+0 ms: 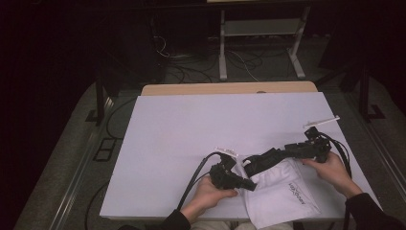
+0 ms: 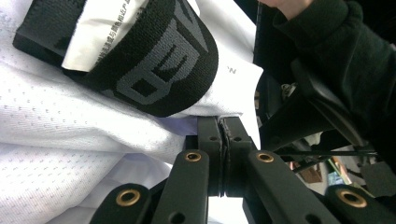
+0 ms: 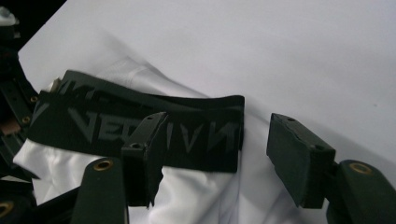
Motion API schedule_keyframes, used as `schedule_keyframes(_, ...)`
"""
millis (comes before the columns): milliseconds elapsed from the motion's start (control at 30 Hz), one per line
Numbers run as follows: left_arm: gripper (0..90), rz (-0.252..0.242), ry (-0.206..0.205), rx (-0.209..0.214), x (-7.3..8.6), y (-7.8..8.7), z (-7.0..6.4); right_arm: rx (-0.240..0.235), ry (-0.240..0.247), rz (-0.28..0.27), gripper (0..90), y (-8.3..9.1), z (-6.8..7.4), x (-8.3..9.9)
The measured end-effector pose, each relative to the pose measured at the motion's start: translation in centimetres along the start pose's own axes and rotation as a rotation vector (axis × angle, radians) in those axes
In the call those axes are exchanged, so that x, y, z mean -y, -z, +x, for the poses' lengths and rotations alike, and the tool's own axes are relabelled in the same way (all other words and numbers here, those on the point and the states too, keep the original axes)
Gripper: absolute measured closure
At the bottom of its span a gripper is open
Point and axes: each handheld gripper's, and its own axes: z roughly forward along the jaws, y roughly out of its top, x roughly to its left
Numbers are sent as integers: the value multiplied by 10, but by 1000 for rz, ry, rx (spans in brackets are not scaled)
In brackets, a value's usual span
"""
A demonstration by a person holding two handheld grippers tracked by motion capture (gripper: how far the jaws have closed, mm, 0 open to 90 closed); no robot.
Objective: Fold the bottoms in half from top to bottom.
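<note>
On the white table (image 1: 191, 124), near its front edge, the white shorts (image 1: 280, 191) are lying pinched by the left gripper's (image 1: 249, 184) closed jaws, while the right gripper (image 3: 212, 158) is gaping empty over the black waistband (image 3: 140, 128), risking snagging only one layer.

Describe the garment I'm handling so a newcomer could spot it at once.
On the white table, look at the near edge between the two hands. The white garment lies there, partly over the edge. Its black waistband with grey lettering sets it apart; the left gripper pinches its fabric.
</note>
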Motion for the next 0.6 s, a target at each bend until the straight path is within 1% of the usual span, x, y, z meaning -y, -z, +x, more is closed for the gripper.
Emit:
schedule_keyframes(133,873,7,-12,-10,0,-1,-1,5,-9,20,347,-8,-4,-6)
schedule_keyframes(333,873,15,-28,-19,0,-3,-2,-8,-26,31,354,-16,-9,-13)
schedule_keyframes(367,873,17,-29,-21,0,-3,-2,-11,-28,36,359,-18,-10,-13)
schedule_keyframes(467,873,19,-34,-23,0,-3,-2,13,-35,58,381,-23,-12,-14)
schedule_keyframes(533,873,21,-38,-24,0,-4,-2,2,-36,56,391,-24,-12,-15)
schedule_keyframes(600,873,21,-38,-24,0,-5,-2,2,-33,58,401,-26,-13,-17)
